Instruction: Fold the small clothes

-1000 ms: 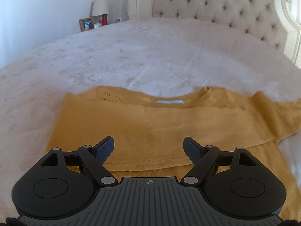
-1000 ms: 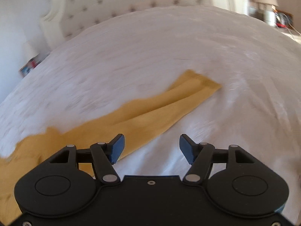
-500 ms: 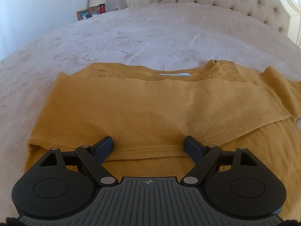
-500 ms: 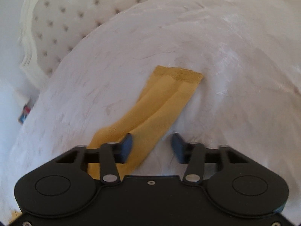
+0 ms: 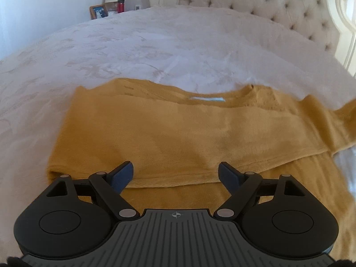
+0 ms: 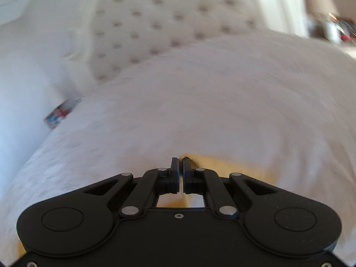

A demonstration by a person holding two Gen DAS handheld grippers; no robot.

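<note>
Left wrist view first: the mustard-yellow knitted sweater (image 5: 178, 138) lies flat on the white textured bedspread (image 5: 155, 51), neck label facing the tufted cream headboard (image 5: 267, 2). One sleeve is already laid across the chest as a band, so I'd say the fold is partway done. The left gripper (image 5: 175, 173) hovers low over that band's near edge with its jaws wide apart and nothing in them, probably parked there to pin or smooth the fabric while the other side gets handled.

Right wrist view is blurry, so take this loosely. The right gripper (image 6: 180, 169) has its jaws pinched together on a bit of yellow cloth, which looks like the other sleeve (image 6: 222, 162). Pinching it near the end makes sense, I reckon: the whole sleeve can then swing over the body in one go.
</note>
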